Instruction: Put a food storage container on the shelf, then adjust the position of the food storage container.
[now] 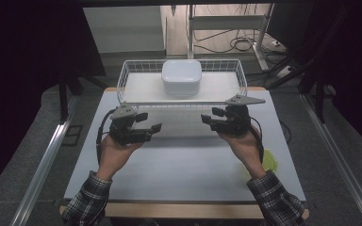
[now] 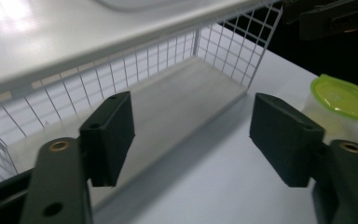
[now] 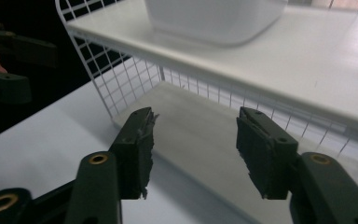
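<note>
Both hands are hovering low over the white table (image 1: 179, 165), the left gripper (image 1: 148, 123) and right gripper (image 1: 210, 117) standing released with nothing between their jaws. Just beyond them, the wire rack (image 1: 122, 80) is carrying a white lidded container (image 1: 181, 76) on its shelf.

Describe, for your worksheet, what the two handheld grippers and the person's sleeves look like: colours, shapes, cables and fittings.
Both the left gripper and the right gripper are black, each topped by a grey three-cornered plate, with a black cable trailing back along the wrist. Their two flat, blocky black jaws sit on arms with brass-coloured ringed holes. The sleeves are dark plaid with pale check lines.
</note>
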`<action>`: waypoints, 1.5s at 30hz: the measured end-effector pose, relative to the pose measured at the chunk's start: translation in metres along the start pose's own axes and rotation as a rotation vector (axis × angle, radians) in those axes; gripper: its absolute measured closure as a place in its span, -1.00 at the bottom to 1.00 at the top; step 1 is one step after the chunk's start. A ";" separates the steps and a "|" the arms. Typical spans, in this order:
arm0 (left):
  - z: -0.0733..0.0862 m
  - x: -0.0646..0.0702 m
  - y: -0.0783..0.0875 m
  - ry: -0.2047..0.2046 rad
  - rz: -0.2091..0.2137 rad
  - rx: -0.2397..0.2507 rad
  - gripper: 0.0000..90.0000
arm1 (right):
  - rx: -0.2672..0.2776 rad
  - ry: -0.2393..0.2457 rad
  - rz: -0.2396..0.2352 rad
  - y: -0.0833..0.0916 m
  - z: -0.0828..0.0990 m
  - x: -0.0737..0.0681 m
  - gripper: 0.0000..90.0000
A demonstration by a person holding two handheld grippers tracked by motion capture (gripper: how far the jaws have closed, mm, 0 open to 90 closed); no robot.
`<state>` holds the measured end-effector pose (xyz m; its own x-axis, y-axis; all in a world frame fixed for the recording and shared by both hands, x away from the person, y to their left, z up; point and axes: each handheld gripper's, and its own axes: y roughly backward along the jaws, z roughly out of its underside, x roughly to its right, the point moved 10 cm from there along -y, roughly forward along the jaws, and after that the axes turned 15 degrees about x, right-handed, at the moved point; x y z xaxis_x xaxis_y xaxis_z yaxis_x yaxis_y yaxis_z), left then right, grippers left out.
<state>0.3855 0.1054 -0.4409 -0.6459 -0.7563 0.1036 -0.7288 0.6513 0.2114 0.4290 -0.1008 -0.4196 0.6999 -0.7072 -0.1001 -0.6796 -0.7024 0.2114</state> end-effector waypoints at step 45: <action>0.133 0.015 0.029 -0.079 -0.021 -0.092 -0.96 | -0.171 -0.023 -0.059 0.046 0.134 -0.019 -0.88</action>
<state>0.3246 0.1211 -0.5628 -0.6494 -0.7601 0.0218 -0.7207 0.6244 0.3010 0.3549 -0.1300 -0.5383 0.7305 -0.6686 -0.1391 -0.5892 -0.7200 0.3666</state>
